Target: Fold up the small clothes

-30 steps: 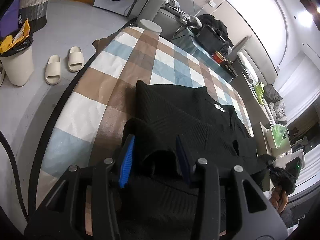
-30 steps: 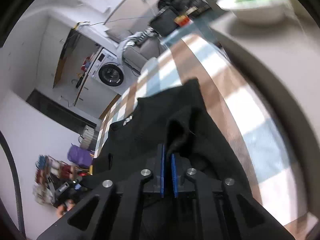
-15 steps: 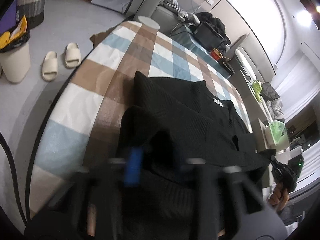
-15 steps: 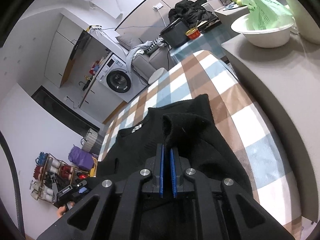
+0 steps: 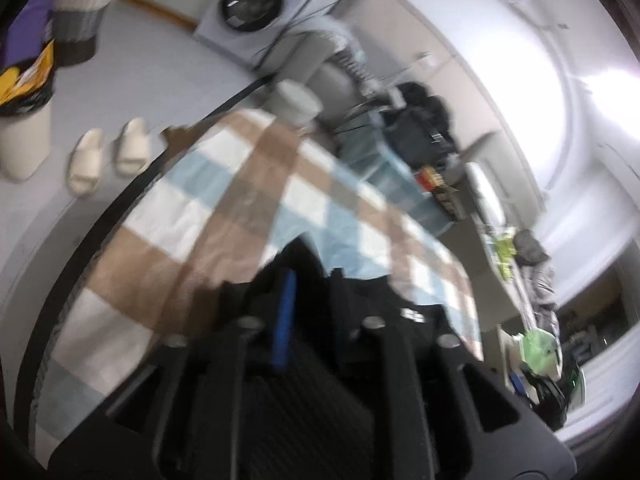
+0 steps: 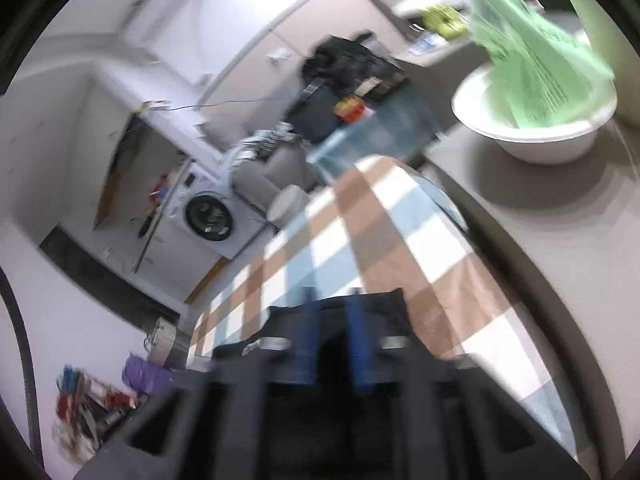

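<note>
While both views are smeared by motion, this much reads:
Sweater: black sweater lies on the checked tablecloth, near edge under both grippers.
Left gripper: fingers spread, dark cloth between them; whether it grips, I cannot tell.
Right gripper: blue pads apart, pinching nothing.
Doing it well: probably the fold is laid; lift both tools straight off, no dragging, then check edges line up.

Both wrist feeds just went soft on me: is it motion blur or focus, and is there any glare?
Left wrist: motion smear across the checked tablecloth and black sweater, with ceiling-light glare at right. Right wrist: similar smear, blue pads streaked, no strong glare.
</note>
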A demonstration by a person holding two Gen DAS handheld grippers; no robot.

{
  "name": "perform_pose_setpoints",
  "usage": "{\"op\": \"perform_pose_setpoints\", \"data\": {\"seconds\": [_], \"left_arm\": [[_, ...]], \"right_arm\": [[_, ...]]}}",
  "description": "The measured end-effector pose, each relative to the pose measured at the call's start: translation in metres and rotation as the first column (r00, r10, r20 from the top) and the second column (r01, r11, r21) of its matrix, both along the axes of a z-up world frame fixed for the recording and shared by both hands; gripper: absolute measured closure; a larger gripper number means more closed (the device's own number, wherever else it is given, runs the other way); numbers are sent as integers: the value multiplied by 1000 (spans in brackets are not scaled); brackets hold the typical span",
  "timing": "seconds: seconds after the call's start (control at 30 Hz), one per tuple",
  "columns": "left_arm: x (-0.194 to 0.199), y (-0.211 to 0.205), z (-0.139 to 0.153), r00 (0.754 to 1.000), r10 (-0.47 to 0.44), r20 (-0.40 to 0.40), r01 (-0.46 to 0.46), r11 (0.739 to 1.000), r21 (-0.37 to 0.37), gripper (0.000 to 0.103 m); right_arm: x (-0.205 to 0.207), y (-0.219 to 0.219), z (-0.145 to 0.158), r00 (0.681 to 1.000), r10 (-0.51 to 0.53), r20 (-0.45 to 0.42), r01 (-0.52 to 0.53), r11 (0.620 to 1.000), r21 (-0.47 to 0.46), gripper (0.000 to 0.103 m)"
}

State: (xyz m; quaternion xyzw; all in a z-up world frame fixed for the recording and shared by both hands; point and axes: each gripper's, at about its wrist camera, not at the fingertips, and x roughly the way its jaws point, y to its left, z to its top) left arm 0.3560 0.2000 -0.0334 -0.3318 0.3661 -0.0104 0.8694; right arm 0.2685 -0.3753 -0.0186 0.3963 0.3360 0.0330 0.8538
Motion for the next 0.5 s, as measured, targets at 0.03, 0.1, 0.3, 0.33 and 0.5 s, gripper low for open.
{"op": "perform_pose_setpoints", "data": {"seconds": [0.03,0.1,0.3,0.33,0.5], "left_arm": [[-2,3,-1,1000,14,0,-14,1000,8,73],[-12,9,-2,1000,22,13,-22,999,42,55],[-29,0,-24,996,-41,-74,50,992,120,44],[-28,-5,-29,994,-62,-92,75,986,146,44],[-20,-30,-50,982,-112,-150,149,954,261,44]], "right_arm": [[-3,-2,-1,1000,21,-5,-21,1000,-2,62],[-11,-3,-2,999,46,-30,-48,996,-79,60],[-15,9,-27,968,165,-187,-208,950,-235,54],[-12,13,-29,962,193,-193,-238,940,-243,54],[5,34,-35,943,248,-223,-315,881,-353,54]]}}
